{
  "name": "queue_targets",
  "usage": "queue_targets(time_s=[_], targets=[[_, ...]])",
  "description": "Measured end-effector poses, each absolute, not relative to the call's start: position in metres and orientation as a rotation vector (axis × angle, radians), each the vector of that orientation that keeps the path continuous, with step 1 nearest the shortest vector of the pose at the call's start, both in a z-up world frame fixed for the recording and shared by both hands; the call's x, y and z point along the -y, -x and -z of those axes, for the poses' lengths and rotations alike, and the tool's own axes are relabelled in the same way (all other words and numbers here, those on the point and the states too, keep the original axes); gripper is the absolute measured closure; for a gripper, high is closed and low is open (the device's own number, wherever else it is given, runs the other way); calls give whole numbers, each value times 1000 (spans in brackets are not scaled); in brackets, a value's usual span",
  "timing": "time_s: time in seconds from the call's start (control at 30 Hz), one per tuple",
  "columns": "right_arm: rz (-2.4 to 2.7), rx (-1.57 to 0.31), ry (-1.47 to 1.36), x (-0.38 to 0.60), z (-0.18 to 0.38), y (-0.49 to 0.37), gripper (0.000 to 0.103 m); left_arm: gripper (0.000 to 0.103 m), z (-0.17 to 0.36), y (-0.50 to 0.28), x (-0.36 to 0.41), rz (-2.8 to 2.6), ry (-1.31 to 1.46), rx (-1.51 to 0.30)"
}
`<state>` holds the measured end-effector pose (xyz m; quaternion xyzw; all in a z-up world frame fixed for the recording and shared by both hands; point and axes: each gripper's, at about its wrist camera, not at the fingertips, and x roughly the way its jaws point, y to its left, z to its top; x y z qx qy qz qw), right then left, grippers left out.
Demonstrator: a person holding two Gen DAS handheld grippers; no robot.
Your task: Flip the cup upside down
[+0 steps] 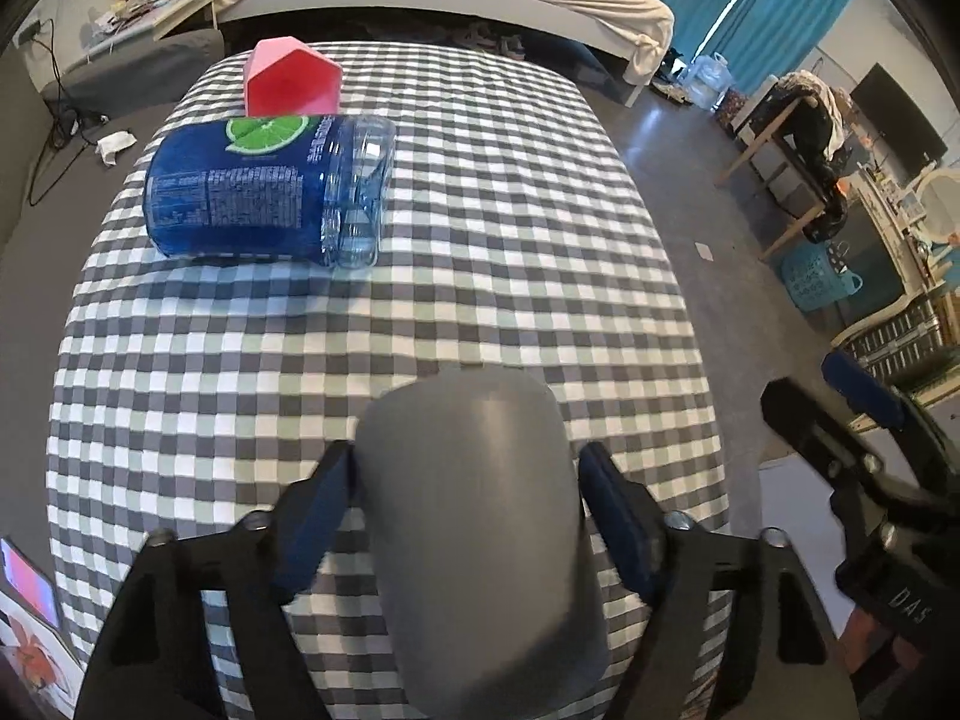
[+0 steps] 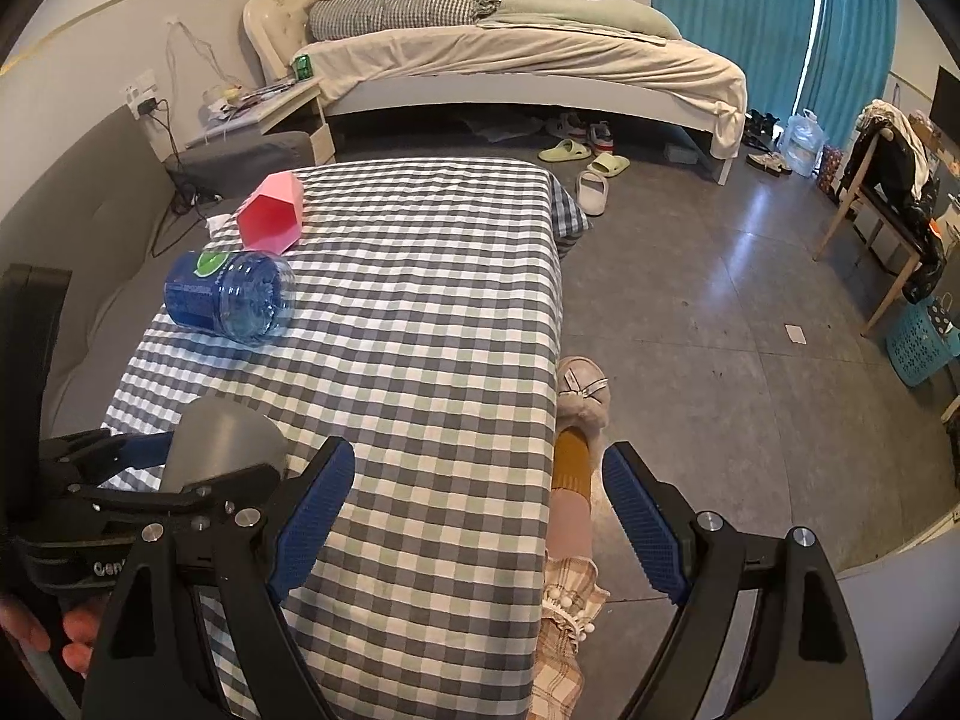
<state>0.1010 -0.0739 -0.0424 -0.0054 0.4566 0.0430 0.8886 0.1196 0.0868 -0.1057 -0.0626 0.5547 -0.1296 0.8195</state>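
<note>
A plain grey cup (image 1: 474, 534) is held between the blue pads of my left gripper (image 1: 465, 462), closed end pointing away from the camera, above the checked tablecloth (image 1: 480, 228). It also shows in the right wrist view (image 2: 222, 441), at the near left of the table, with the left gripper (image 2: 144, 468) around it. My right gripper (image 2: 477, 468) is open and empty over the table's right edge; it shows at the right edge of the left wrist view (image 1: 840, 402).
A blue bottle (image 1: 270, 192) with a lime label lies on its side at the table's far left. A pink faceted cup (image 1: 294, 81) lies behind it. My slippered foot (image 2: 582, 396) is beside the table. A bed (image 2: 510, 60) stands beyond.
</note>
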Motion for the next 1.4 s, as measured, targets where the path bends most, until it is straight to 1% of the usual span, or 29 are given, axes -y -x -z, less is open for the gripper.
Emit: queue_targets(time_s=[0.13,0.4,0.73,0.97,1.07,1.13,1.17,1.3,1.4], targets=[[-90,-944,20,72,39,-102,18,28,92,-123,-88,281,122,-1135],[-35,-910,-7,80,33,-97,18,29,61,-119,-89,255,79,-975],[-23,-888,-31,84,29,-87,18,29,64,-113,-81,262,39,-961],[-14,-880,-53,91,28,-81,18,29,73,-110,-67,282,7,-982],[-6,-882,-59,95,29,-78,18,27,77,-105,-63,304,6,-987],[-1,-885,-62,97,30,-77,18,19,82,-100,-63,305,-2,-985],[1,-888,-65,98,31,-76,18,18,85,-98,-63,302,-7,-983],[-1,-905,-70,96,37,-78,18,17,110,-96,-63,275,-38,-1027],[-7,-917,-61,92,40,-79,18,17,126,-97,-68,258,-7,-1051]])
